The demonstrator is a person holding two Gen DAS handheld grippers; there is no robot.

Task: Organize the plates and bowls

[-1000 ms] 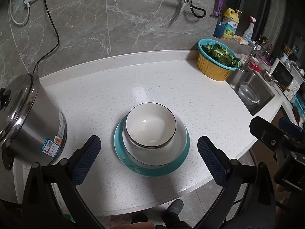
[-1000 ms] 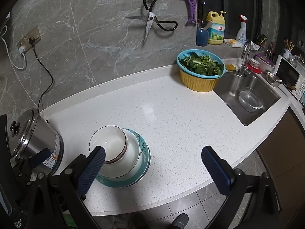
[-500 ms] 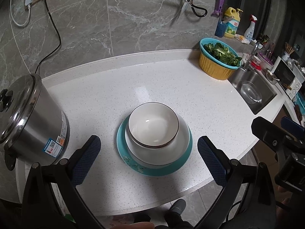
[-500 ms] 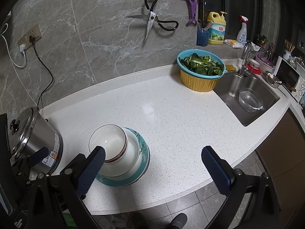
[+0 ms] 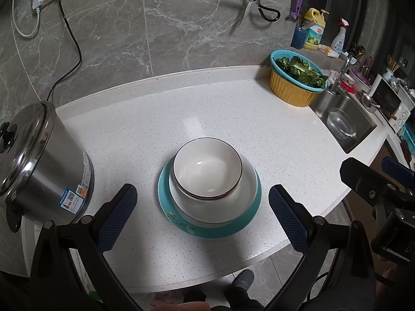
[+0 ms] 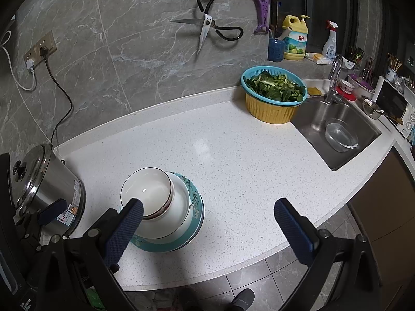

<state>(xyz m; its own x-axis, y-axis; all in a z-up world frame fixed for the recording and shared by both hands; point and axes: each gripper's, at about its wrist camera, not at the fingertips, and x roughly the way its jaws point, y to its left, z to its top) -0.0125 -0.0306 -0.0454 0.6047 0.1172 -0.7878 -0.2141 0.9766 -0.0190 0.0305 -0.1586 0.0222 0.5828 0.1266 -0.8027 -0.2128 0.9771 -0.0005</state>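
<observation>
Home kitchen. White speckled countertop, grey marble-look wall tiles. Steel sink with tap at counter's right end; colander of leafy greens beside it. Scissors hung on wall; steel cooking pot at left edge.

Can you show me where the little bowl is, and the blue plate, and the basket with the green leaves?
small bowl (image 5: 207,167), left wrist view, on its white inside.
teal plate (image 5: 220,231), left wrist view, on its front rim.
basket of greens (image 6: 271,110), right wrist view, on its yellow outer wall.

Bowl on plate — pot left, basket right.
</observation>
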